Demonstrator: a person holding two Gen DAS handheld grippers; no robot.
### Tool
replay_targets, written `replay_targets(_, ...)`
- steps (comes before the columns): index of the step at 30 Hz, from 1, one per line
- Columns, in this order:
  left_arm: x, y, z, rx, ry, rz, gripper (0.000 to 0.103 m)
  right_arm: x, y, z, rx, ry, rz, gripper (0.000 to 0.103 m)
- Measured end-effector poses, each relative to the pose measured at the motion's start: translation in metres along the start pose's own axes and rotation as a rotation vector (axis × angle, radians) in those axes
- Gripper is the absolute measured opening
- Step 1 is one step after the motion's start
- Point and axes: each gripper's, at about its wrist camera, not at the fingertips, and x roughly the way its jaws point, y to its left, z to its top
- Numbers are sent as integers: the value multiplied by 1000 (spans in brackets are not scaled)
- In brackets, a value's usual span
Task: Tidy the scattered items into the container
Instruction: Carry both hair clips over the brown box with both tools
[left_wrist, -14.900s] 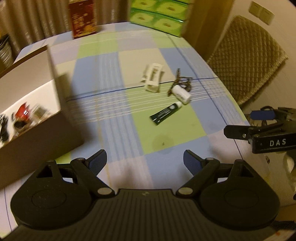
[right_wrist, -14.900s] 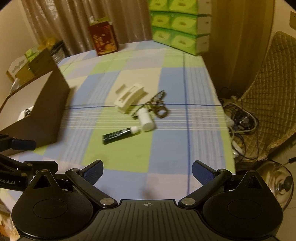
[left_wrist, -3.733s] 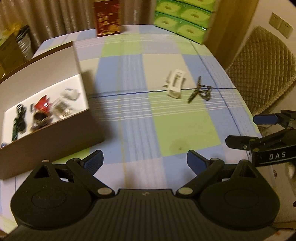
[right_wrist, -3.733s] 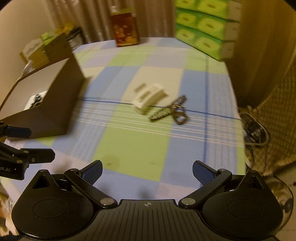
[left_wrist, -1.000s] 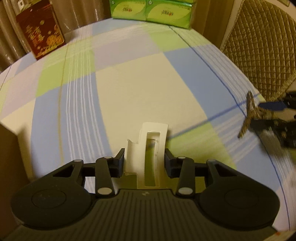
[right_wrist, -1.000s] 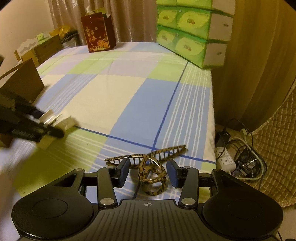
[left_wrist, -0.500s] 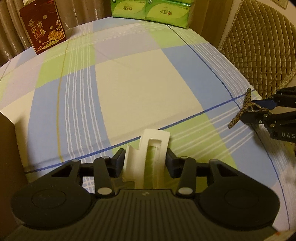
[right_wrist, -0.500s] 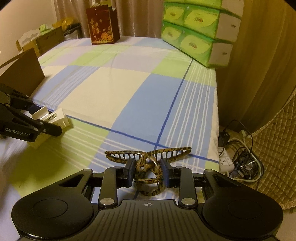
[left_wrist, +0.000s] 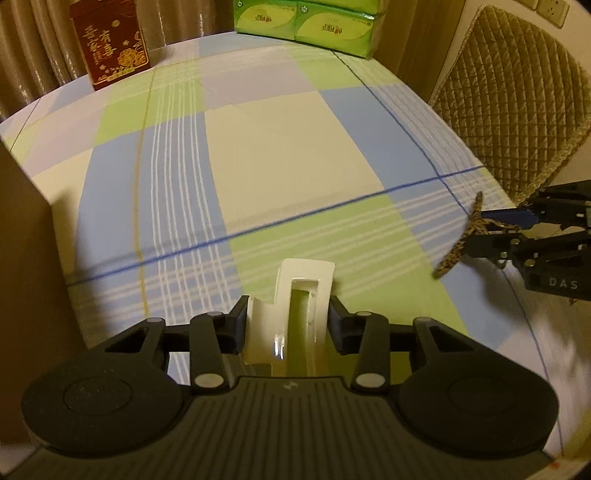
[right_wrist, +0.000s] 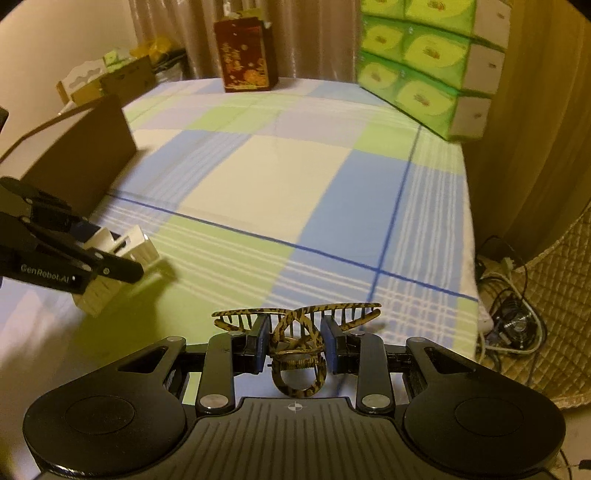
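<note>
My left gripper (left_wrist: 288, 325) is shut on a white plastic holder (left_wrist: 295, 295) and holds it above the checked tablecloth. From the right wrist view the same holder (right_wrist: 125, 251) sits in the left gripper (right_wrist: 122, 258) at the left. My right gripper (right_wrist: 295, 343) is shut on a tortoiseshell hair claw clip (right_wrist: 295, 332), lifted off the table. The clip (left_wrist: 461, 240) and right gripper (left_wrist: 517, 229) show at the right of the left wrist view. The brown cardboard box (right_wrist: 74, 155) stands at the left; its wall (left_wrist: 29, 236) fills the left edge.
A red gift box (right_wrist: 247, 55) and stacked green tissue packs (right_wrist: 424, 62) stand at the table's far end. A quilted chair (left_wrist: 517, 99) is beyond the right edge. Cables and a power strip (right_wrist: 509, 317) lie on the floor to the right.
Both grippers have closed on their items and lifted them off the cloth. The left gripper with the holder has pulled back toward the box.
</note>
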Motion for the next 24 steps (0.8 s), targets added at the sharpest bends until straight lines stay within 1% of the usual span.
replay_targets(10,-60,11,-39,-85,-37,-36,37,-29,43,-3,-44,-19,65,27)
replay_targets(13,-79,17,-49,-103,-51,-29,38,-36,61,-3,-71,-12,84,27)
replay_targets(18,-111,32,-67,-139,-83,-6,37,-49,92,-1,-101,-28,133,27)
replay_targets(24,-151,57,-89,-194,-130,36,37,-63,135,15,-134,-75,213,27)
